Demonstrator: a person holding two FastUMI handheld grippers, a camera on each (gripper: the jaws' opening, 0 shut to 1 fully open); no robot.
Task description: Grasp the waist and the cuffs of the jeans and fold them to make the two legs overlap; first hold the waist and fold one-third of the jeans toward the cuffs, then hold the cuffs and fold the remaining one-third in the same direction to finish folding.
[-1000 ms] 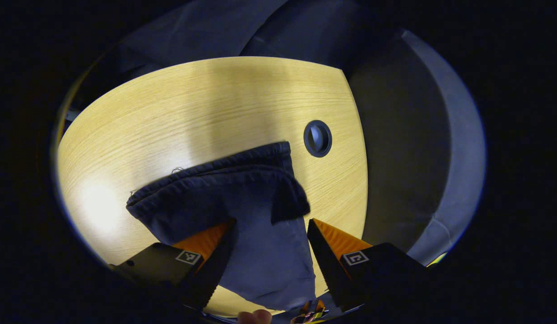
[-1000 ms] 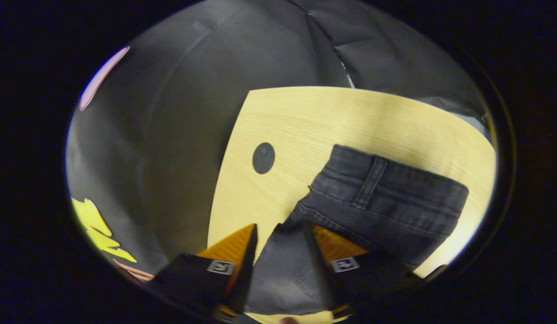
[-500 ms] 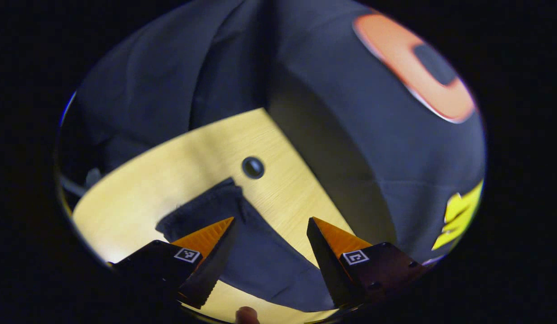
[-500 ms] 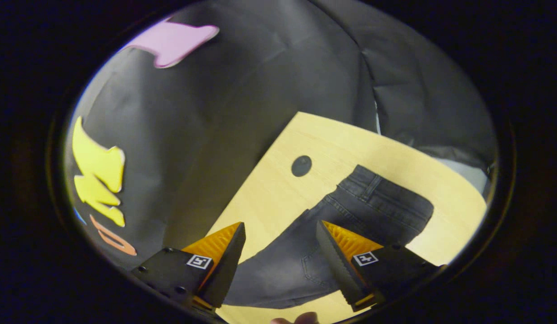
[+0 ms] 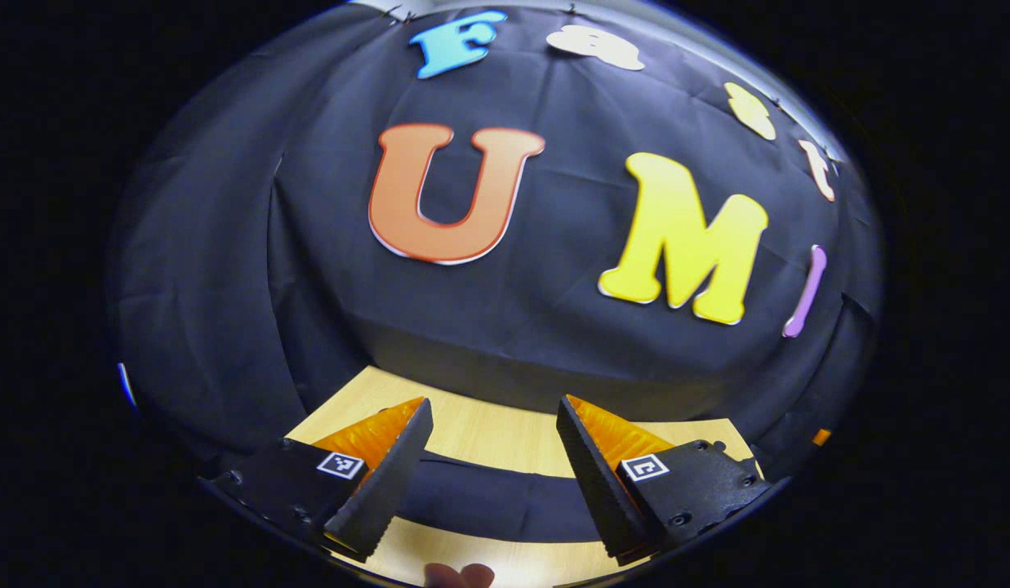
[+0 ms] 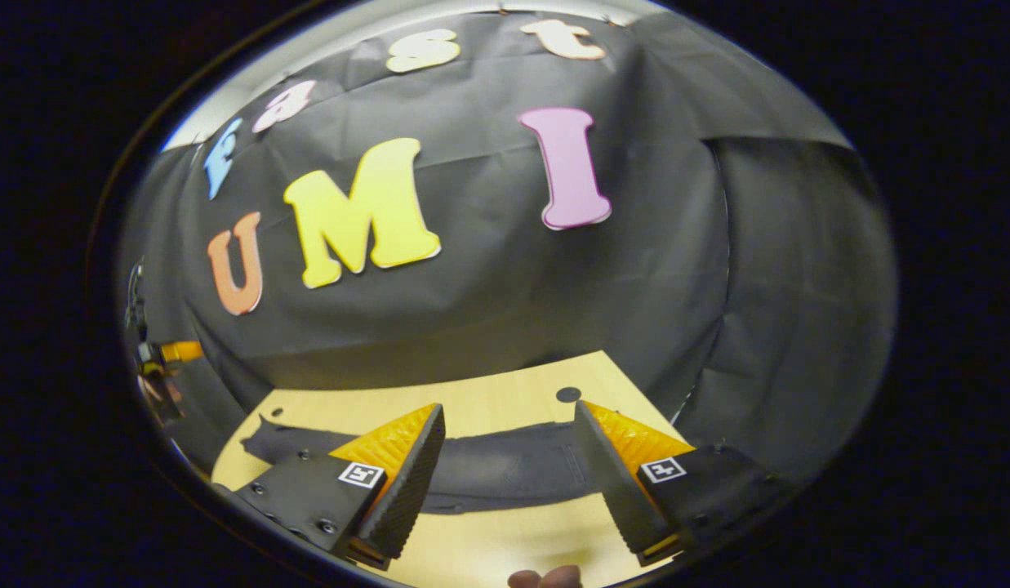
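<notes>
Dark denim jeans (image 6: 505, 469) flat on woodgrain table (image 6: 472, 539); claws gaping.

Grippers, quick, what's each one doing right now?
Left gripper: open, holding nothing, above the dark denim jeans.
Right gripper: open, holding nothing.

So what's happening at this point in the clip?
A person is working on dark jeans with a hand-held gripper in each hand. Right now the jeans lie stretched in a long strip on the wooden table, and neither gripper holds them. The left hand-held gripper and the right hand-held gripper are both open and raised above the jeans, pointing toward the booth's back wall. The legs look already laid together; the folds into thirds appear not yet done.
</notes>
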